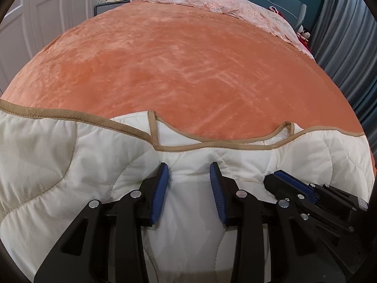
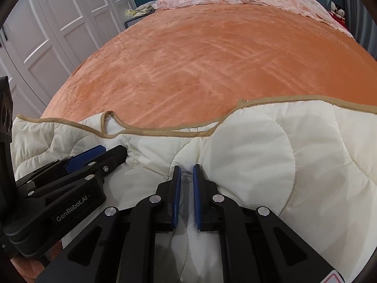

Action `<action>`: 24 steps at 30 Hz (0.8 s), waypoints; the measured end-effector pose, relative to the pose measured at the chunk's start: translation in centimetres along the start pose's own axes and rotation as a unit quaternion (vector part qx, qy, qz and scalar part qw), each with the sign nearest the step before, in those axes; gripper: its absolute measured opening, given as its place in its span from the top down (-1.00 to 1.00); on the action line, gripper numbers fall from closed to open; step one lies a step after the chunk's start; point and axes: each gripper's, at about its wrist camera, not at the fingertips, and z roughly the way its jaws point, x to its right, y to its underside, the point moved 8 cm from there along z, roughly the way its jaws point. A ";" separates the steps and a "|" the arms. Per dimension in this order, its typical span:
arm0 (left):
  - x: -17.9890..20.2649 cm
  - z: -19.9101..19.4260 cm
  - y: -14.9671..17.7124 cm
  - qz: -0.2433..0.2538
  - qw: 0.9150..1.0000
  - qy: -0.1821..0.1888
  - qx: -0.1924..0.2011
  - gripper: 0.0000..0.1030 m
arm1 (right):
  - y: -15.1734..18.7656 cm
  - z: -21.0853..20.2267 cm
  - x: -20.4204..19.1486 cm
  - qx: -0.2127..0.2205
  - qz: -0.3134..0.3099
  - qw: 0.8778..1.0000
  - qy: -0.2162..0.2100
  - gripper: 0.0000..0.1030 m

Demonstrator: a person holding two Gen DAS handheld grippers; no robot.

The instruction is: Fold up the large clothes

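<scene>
A slip was judged the main risk: the thick cream quilted garment (image 1: 59, 165) could be pulled out of the narrow bite if it were lifted quickly, spoiling the fold. The garment lay at the near edge of the orange bed (image 1: 188, 70), its tan-bound hem towards the middle. The right hand-held gripper (image 2: 187, 188) was nearly closed, pinching a ridge of fabric. The left hand-held gripper (image 1: 189, 188) was held apart, low over the cloth, just beside the right.

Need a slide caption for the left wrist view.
Left gripper open over cream quilted garment on orange plush bedspread.
</scene>
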 end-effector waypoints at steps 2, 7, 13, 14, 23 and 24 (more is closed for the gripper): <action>0.0 0.2 0.1 0.001 1.000 -0.001 0.003 0.31 | 0.0 0.1 0.0 0.003 -0.001 1.000 0.002 0.87; 0.1 0.6 0.0 0.008 1.000 -0.011 0.009 0.31 | -0.1 0.6 -0.2 0.008 -0.002 1.000 0.006 0.88; 0.1 0.8 0.0 0.015 1.000 -0.020 0.015 0.30 | -0.3 1.0 -0.3 0.016 -0.006 1.000 0.014 0.88; 0.2 0.8 0.0 0.016 1.000 -0.021 0.016 0.30 | -0.4 1.0 -0.3 0.017 -0.006 1.000 0.015 0.88; 0.3 1.2 -0.1 0.025 0.999 -0.035 0.022 0.30 | -0.6 1.3 -0.5 0.025 -0.007 0.999 0.023 0.89; 0.2 1.3 -0.1 0.025 0.999 -0.036 0.022 0.30 | -0.6 1.4 -0.4 0.026 -0.005 0.999 0.022 0.89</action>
